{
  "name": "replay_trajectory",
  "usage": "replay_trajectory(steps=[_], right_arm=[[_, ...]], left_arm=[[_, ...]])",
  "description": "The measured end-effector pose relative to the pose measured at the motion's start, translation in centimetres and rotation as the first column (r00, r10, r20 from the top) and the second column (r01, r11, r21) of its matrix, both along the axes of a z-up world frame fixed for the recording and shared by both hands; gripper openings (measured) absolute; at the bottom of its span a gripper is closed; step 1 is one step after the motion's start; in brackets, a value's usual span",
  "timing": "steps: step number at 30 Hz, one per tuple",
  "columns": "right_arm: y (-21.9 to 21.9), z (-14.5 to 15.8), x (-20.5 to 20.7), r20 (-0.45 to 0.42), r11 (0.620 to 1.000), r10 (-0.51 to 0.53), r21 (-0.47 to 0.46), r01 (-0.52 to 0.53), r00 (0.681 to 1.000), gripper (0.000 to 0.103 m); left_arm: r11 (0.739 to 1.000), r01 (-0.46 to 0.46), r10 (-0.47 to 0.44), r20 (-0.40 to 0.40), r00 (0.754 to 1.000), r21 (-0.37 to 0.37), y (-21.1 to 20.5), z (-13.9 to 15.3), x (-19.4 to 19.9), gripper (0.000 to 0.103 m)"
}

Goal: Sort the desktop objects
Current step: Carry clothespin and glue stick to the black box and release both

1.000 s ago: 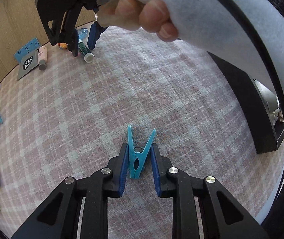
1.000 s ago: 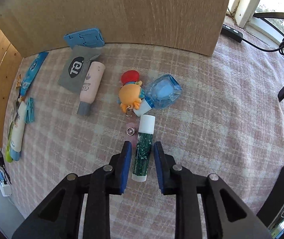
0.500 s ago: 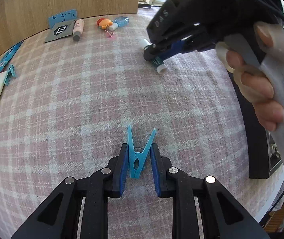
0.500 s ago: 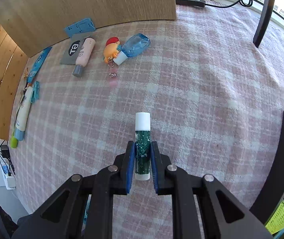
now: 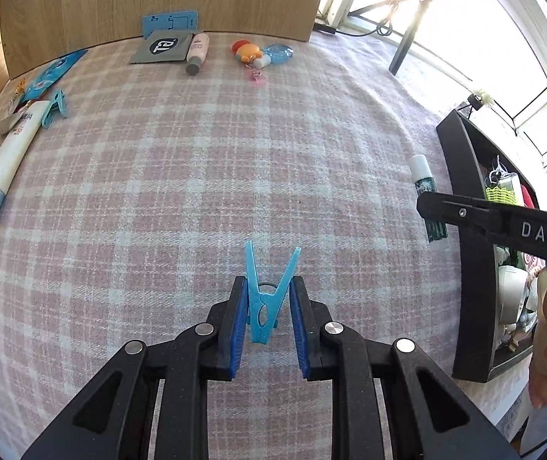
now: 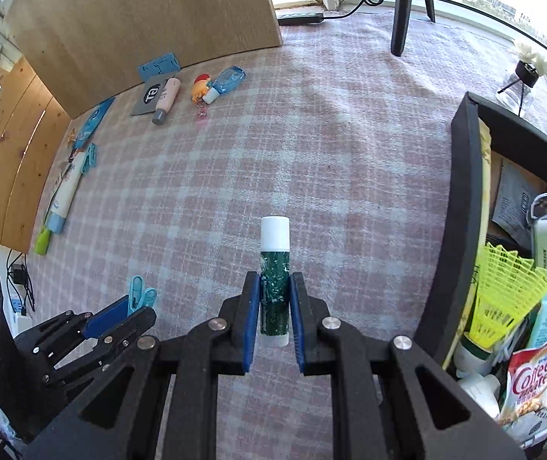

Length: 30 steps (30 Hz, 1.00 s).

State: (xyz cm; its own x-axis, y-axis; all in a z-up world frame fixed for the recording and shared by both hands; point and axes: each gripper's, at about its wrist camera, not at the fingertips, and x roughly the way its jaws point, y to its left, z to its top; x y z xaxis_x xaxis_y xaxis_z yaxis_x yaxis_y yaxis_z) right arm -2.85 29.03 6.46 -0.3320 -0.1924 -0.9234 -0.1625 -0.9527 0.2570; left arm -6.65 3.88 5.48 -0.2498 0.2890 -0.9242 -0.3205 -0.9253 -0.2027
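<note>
My left gripper [image 5: 267, 287] is shut on a light blue clothespin [image 5: 267, 295], held above the pink checked tablecloth [image 5: 196, 176]. My right gripper [image 6: 274, 287] is shut on a green glue stick with a white cap [image 6: 274, 268]; the stick also shows in the left wrist view [image 5: 425, 188], near the black storage box [image 5: 469, 230]. The left gripper shows low at the left in the right wrist view [image 6: 127, 308].
The black box [image 6: 465, 207] at the right holds a yellow shuttlecock [image 6: 503, 299], a Coffee Mate bag [image 6: 534, 379] and other items. At the back lie a pink bottle [image 5: 198, 51], grey card [image 5: 162, 46], orange toy [image 5: 248, 51], blue bottle [image 5: 277, 52]. A white tube [image 5: 9, 157] and another clip [image 5: 55, 107] lie left.
My right gripper lifted the glue stick from the group at the back and carried it near and right, beside the black box. My left gripper still holds the clothespin.
</note>
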Motion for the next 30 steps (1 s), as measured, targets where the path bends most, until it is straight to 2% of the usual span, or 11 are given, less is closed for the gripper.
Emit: replay_trajectory(steps=[4, 6, 9, 11, 13, 17, 18, 20, 25, 30], right_arm=[[5.3, 1.6, 4.7, -0.029, 0.998, -0.06, -0.006, 0.06, 0.998, 0.016], [6.8, 2.4, 5.5, -0.045, 0.996, -0.092, -0.007, 0.092, 0.995, 0.016], [8.8, 3.5, 6.5, -0.062, 0.989, -0.148, -0.008, 0.147, 0.987, 0.016], [10.2, 4.5, 6.7, -0.071, 0.983, -0.186, -0.009, 0.185, 0.98, 0.016], [12.6, 5.0, 7.1, -0.079, 0.975, -0.22, -0.001, 0.221, 0.972, 0.016], [16.5, 5.7, 8.0, -0.087, 0.96, -0.279, 0.008, 0.28, 0.956, 0.016], [17.6, 6.1, 9.0, -0.089, 0.956, -0.292, 0.011, 0.294, 0.952, 0.016], [19.1, 6.2, 9.4, -0.095, 0.948, -0.316, 0.019, 0.319, 0.944, 0.016], [22.3, 6.3, 10.8, -0.099, 0.928, -0.366, 0.027, 0.37, 0.925, 0.016], [24.4, 6.2, 11.5, -0.098, 0.914, -0.4, 0.032, 0.404, 0.911, 0.016]], left_arm=[[0.999, 0.053, -0.052, -0.026, 0.998, 0.015, 2.2, 1.9, 0.6, 0.02], [0.996, 0.091, -0.09, -0.034, 0.995, 0.023, 4.4, 2.8, 1.4, 0.02], [0.989, 0.144, -0.142, -0.041, 0.989, 0.043, 10.6, 3.5, 2.8, 0.02], [0.983, 0.178, -0.176, -0.044, 0.983, 0.054, 13.1, 4.4, 3.2, 0.02], [0.975, 0.217, -0.214, -0.058, 0.975, 0.053, 18.4, 5.1, 4.3, 0.02], [0.957, 0.282, -0.277, -0.068, 0.959, 0.073, 23.4, 6.8, 5.0, 0.02], [0.952, 0.297, -0.292, -0.073, 0.954, 0.07, 26.4, 6.9, 5.2, 0.02], [0.945, 0.32, -0.314, -0.078, 0.946, 0.073, 29.2, 7.0, 5.2, 0.02], [0.929, 0.365, -0.36, -0.084, 0.929, 0.067, 33.7, 7.6, 5.8, 0.02], [0.91, 0.411, -0.405, -0.093, 0.909, 0.054, 36.4, 8.0, 6.8, 0.02]])
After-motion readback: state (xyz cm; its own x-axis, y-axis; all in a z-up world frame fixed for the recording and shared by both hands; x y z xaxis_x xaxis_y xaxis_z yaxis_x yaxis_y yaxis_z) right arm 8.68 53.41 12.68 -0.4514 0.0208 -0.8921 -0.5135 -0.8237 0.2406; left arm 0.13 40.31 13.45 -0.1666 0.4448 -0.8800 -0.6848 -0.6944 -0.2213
